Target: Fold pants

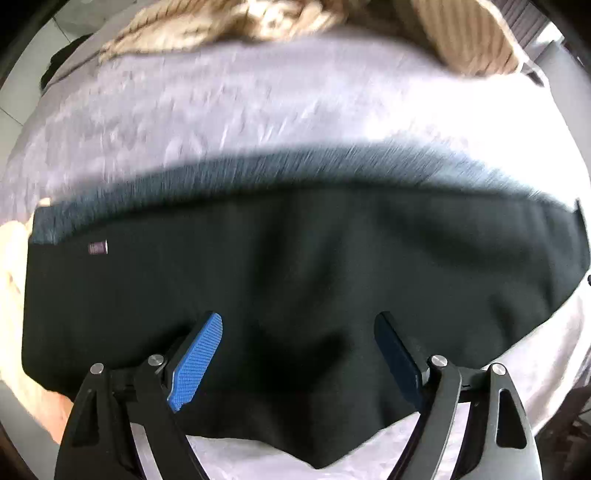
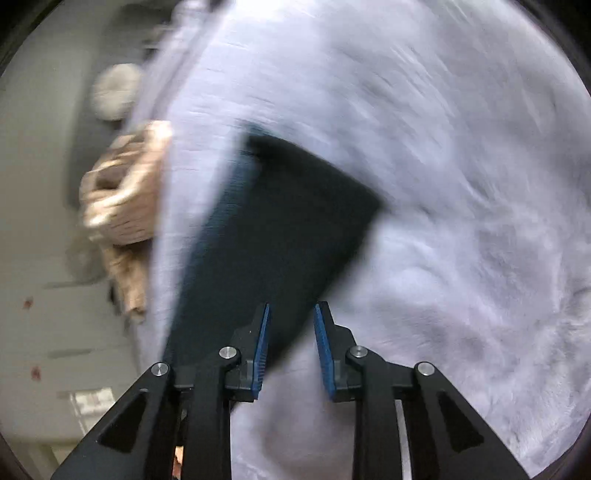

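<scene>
The black pants (image 1: pixel 295 258) lie folded into a wide band on a lilac fleecy blanket (image 1: pixel 221 110). Their ribbed waistband (image 1: pixel 258 170) runs along the far edge, and a small label (image 1: pixel 98 247) sits near the left end. My left gripper (image 1: pixel 299 319) hangs open just above the near part of the pants, with nothing between its blue pads. In the right wrist view the pants (image 2: pixel 280 221) stretch away from my right gripper (image 2: pixel 293 308). Its jaws stand a little apart over the near corner of the cloth, and the pads press on nothing.
A beige knitted cloth (image 1: pixel 221 18) is heaped at the blanket's far edge and shows again as a beige bundle (image 2: pixel 125 192) hanging off the side. The blanket (image 2: pixel 461 184) spreads wide to the right. Grey floor (image 2: pixel 44 184) and a pale round thing (image 2: pixel 114 90) lie beyond.
</scene>
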